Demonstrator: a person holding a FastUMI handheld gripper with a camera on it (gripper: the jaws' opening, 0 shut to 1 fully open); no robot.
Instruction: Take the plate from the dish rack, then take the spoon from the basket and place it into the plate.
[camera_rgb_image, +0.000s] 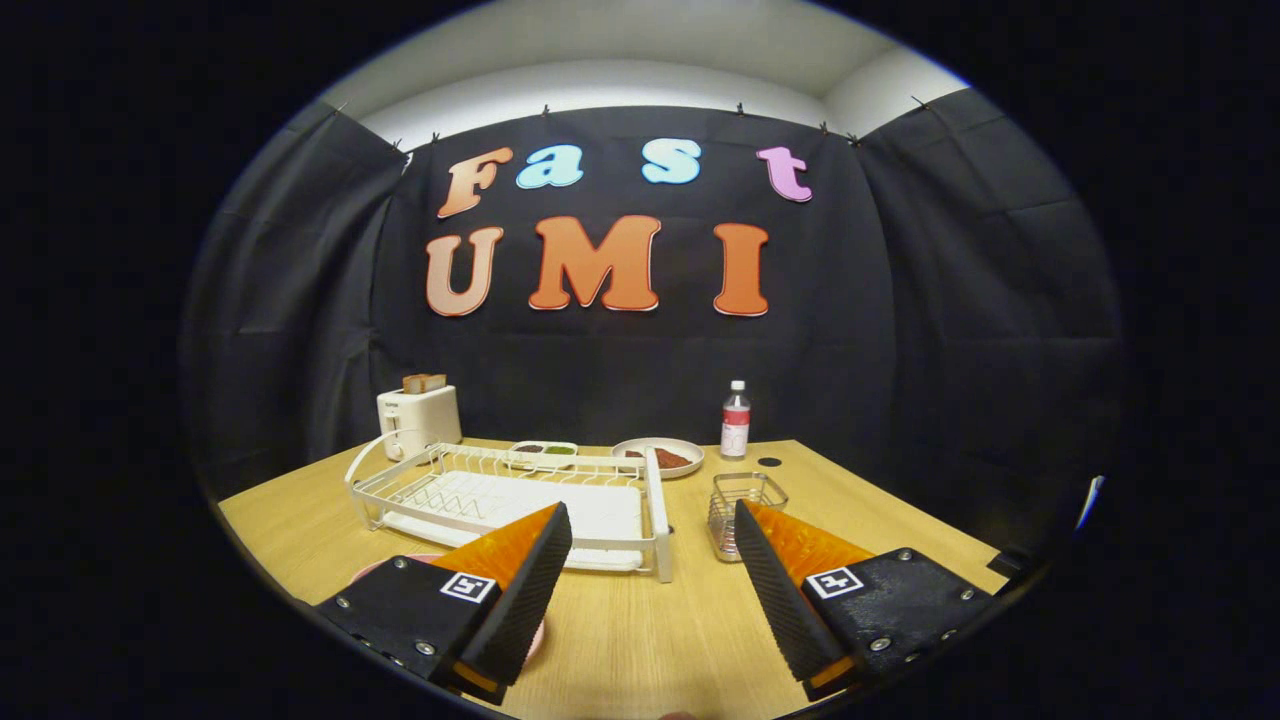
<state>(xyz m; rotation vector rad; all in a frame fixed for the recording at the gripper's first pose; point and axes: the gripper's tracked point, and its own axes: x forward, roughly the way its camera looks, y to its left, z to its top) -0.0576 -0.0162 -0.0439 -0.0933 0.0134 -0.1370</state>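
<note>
black cloth walls (620, 360) on three sides, creased in squares, clipped along the top edge. above the cloth, a pale wall and white ceiling (620, 60), brightly lit. below, a light wooden table (640, 620) with fine grain, a small dark round hole (769, 462) near its far right corner. toward the back of the table, a white toaster (418, 418) with bread in its slots, just beside the cloth, and a clear bottle (735, 420) with a white cap, well apart from the toaster.

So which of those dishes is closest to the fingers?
The pink plate, partly hidden under one finger of the open hand-held gripper; the other dishes sit beyond the dish rack.
</note>
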